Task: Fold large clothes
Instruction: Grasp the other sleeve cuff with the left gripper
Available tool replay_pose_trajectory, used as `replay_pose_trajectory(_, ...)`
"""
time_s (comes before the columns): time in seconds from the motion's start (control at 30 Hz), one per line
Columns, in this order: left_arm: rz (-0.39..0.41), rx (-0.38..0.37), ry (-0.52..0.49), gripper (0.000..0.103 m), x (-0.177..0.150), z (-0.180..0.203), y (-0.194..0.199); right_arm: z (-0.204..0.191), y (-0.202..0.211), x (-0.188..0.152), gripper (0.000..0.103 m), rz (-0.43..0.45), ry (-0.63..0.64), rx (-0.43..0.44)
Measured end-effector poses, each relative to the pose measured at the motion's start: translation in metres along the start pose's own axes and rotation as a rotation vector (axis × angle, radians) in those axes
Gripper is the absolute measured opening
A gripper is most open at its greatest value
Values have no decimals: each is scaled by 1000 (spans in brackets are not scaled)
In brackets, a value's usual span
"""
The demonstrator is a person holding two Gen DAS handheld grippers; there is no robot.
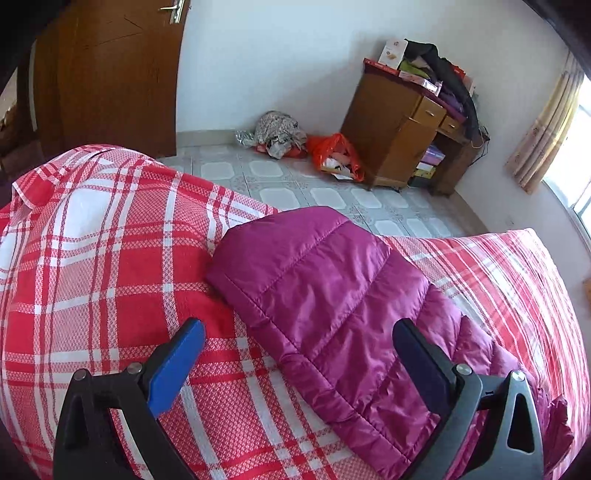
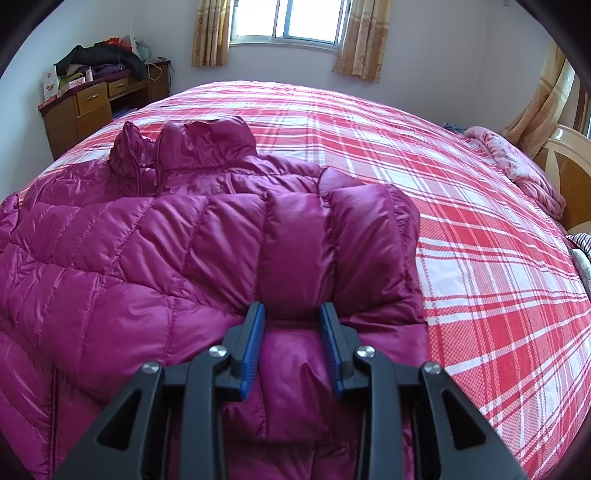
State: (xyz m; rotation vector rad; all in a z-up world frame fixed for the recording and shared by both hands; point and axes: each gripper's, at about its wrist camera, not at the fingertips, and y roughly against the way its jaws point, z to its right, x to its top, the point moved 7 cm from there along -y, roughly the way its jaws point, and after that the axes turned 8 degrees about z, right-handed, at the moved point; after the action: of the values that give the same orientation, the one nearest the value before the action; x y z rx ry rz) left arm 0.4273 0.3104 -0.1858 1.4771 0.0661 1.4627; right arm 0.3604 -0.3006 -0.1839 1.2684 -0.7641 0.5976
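Jacket: a magenta quilted puffer jacket [image 2: 155, 236] lies on the bed; its collar points toward 12 o'clock in the right wrist view, with a sleeve folded across the body.
Sleeve: in the left wrist view one sleeve [image 1: 332, 295] stretches flat over the bedcover, its cuff at about 11 o'clock near the bed edge.
Right gripper: the right gripper [image 2: 292, 314] has its jaws closed in on a puffy fold of the sleeve, with fabric bulging between the blue pads [image 2: 253, 347].
Left gripper: the left gripper [image 1: 299, 328] has its jaws spread wide above the sleeve, holding nothing; one finger is over the bedcover, the other over the sleeve.
Bedcover: a red and white plaid bedcover [image 2: 461, 206] spreads under the jacket.
Blanket: a pink blanket [image 2: 517, 166] is bunched at 2 o'clock in the right wrist view, well apart from the jacket, beside the wooden headboard [image 2: 565, 177].
Desk: a wooden desk [image 1: 402, 125] stands at 1 o'clock in the left wrist view, piled with dark clothes [image 1: 432, 55] and boxes.
Floor: an orange plastic bag [image 1: 336, 155] and a patterned heap of cloth [image 1: 277, 129] sit on the tiled floor [image 1: 288, 192] at 12 o'clock, beyond the bed.
Door: a brown door [image 1: 110, 66] is at 10 o'clock.
Window: a curtained window [image 2: 291, 22] is at 12 o'clock in the right wrist view.
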Motion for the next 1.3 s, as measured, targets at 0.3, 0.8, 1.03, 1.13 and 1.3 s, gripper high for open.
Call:
replay_pose_trajectory(0.3, -40, -67, -10, 14, -10, 0, -15, 0, 0, 0, 34, 2, -12, 9)
replay_pose_trajectory(0.8, 353, -515, -367, 5, 7, 166, 174, 5, -2, -1, 35, 8, -69, 55)
replay_pose_trajectory(1.03, 391, -836, -599, 5, -90, 253, 281, 4, -2, -1, 42, 12, -91, 88)
replay_pose_trajectory(1.13, 328, -940, -694, 5, -149, 270, 297, 7, -1, -1, 43, 18, -118, 106)
replay_pose_trajectory(1.3, 190, -981, -831, 5, -239, 274, 286, 10, 0, 0, 52, 25, -160, 157)
